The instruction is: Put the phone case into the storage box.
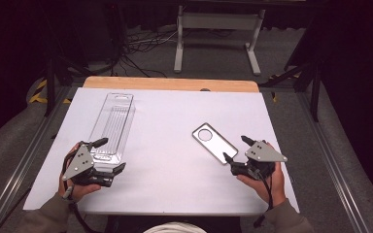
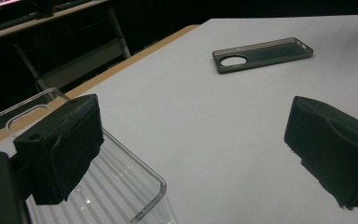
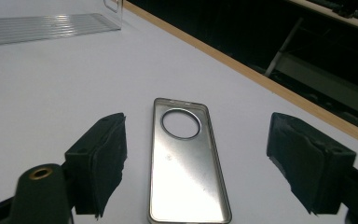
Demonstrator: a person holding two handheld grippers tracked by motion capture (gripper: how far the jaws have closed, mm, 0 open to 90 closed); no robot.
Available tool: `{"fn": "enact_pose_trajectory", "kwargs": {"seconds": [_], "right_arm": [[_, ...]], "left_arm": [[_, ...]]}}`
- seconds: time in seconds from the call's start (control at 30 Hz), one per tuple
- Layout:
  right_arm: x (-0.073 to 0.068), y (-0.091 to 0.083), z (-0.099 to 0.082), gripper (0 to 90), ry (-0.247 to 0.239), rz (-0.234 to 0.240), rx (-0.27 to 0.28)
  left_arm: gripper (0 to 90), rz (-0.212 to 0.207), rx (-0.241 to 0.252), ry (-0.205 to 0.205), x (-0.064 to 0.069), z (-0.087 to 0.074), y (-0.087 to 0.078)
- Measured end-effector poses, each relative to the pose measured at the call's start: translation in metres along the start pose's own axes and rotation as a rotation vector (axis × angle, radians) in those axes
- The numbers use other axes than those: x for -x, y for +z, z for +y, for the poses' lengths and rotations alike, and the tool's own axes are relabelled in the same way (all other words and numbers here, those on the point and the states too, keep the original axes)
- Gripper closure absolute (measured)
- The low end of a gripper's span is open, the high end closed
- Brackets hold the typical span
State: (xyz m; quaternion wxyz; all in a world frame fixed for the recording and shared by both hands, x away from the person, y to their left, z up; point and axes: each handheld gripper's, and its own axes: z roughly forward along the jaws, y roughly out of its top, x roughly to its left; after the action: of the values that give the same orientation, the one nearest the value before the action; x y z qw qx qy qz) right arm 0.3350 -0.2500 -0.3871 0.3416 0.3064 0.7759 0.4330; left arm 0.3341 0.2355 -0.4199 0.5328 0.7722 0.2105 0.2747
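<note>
Overhead: white table (image 1: 175, 160) with wooden far edge, person's side at bottom. Clear plastic tray (image 1: 111, 127), long and ribbed, lying flat toward the left of the table, hang-slot end pointing away; nothing inside it. Phone case (image 1: 214, 142), grey with a round camera hole, lying flat and angled right of centre, open side up, also empty. Well apart from the tray.

Left gripper (image 1: 110, 155) held at near end of tray; jaws spread wide, one jaw over the tray's near corner, the other over bare table, gripping nothing.

Right gripper (image 1: 235, 149) at near end of phone case; jaws wide open, straddling the case end without pressing on it, holding nothing.
</note>
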Motion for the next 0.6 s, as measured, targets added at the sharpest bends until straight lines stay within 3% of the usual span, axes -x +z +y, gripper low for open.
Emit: {"fn": "enact_pose_trajectory", "kwargs": {"seconds": [0.2,0.23,0.27,0.33,0.4,0.53,0.6], "right_arm": [[0.012,0.018,0.013,23.8,-0.009,0.044,-0.076],[0.018,0.035,0.021,26.3,0.0,0.093,-0.139],[0.02,0.041,0.022,26.9,0.002,0.107,-0.159],[0.021,0.049,0.025,28.6,-0.004,0.108,-0.179],[0.027,0.071,0.033,31.8,-0.011,0.127,-0.253],[0.035,0.091,0.042,38.3,-0.001,0.148,-0.299],[0.041,0.112,0.048,43.0,-0.001,0.173,-0.376]], "left_arm": [[5.3,-0.002,-0.01,0.007,0.002,0.0,0.001],[5.7,-0.003,-0.011,0.012,0.003,0.0,0.001],[5.8,-0.009,-0.014,0.005,0.003,-0.001,0.003],[5.8,-0.013,-0.018,0.012,0.003,-0.001,0.003],[5.9,-0.018,-0.013,0.001,0.004,-0.002,0.004],[5.9,-0.033,-0.019,-0.012,0.004,-0.004,0.002],[5.9,-0.033,-0.017,-0.015,0.005,-0.005,0.001]]}}
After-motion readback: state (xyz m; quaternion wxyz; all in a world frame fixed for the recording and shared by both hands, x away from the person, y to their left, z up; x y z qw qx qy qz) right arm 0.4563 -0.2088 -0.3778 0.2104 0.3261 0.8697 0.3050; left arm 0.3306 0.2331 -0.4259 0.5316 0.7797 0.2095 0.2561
